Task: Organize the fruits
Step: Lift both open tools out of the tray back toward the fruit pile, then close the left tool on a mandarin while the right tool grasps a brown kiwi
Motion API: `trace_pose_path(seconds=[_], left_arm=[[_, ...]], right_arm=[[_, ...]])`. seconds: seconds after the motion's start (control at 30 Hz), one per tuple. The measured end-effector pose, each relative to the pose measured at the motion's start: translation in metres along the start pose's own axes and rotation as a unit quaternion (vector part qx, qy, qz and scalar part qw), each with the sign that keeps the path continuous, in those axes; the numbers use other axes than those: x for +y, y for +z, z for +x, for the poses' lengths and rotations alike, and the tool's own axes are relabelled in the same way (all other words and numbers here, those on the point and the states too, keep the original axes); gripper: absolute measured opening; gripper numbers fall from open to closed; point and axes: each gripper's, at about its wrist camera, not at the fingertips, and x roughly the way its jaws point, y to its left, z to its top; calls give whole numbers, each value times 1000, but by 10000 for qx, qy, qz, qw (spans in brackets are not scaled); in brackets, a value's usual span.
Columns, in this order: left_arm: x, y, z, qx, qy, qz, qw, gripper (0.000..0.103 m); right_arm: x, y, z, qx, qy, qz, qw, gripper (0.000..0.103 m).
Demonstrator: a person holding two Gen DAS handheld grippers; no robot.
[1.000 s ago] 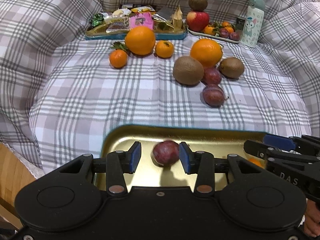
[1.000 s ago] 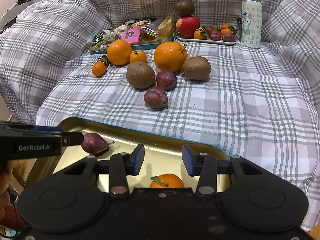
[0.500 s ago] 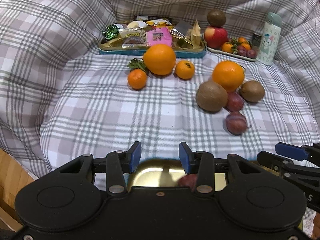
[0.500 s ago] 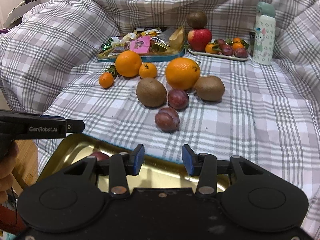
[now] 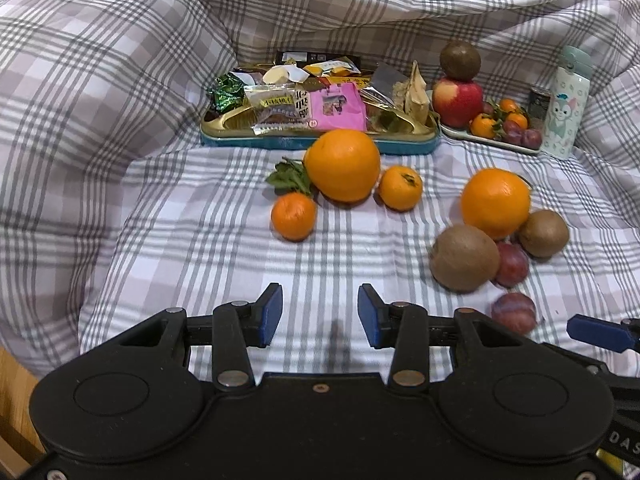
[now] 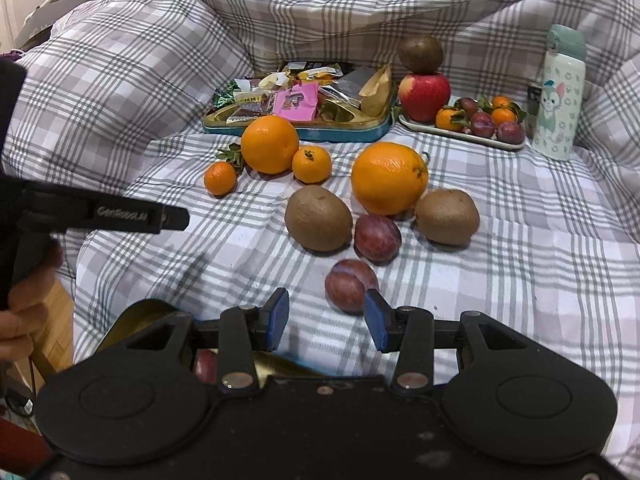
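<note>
Loose fruit lies on the checked cloth: two big oranges (image 5: 342, 164) (image 5: 496, 202), two mandarins (image 5: 293, 216) (image 5: 400, 188), two kiwis (image 5: 464, 258) (image 5: 544, 234) and two plums (image 5: 512, 264) (image 5: 514, 312). My left gripper (image 5: 319, 310) is open and empty over bare cloth, short of the mandarins. My right gripper (image 6: 326, 314) is open and empty, with the nearest plum (image 6: 351, 286) just beyond its right pad. Under it, the gold tray (image 6: 132, 320) shows a corner, with one plum (image 6: 206, 364) in it.
At the back stand a teal tin of snack packets (image 5: 320, 146), a white plate (image 5: 492, 140) with an apple, a kiwi on top of it and small fruit, and a bottle (image 5: 568, 104). Cloth folds rise on all sides. A wooden edge (image 5: 16, 400) lies at lower left.
Both grippers moved forward from over the gold tray toward the loose fruit. The tray has dropped out of the left view. The plum stays in the tray.
</note>
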Motion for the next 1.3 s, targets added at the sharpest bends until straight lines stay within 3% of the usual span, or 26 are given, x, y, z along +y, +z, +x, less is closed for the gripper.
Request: trace_pose_path(seconds=[0.43, 1.3], left_arm=[[19, 35, 49, 56, -89, -135, 9999, 50], [30, 45, 96, 307, -160, -373, 9987, 50]], right_arm=[[4, 30, 25, -51, 72, -317, 9995, 45], [5, 57, 73, 4, 313, -1027, 9942, 46]])
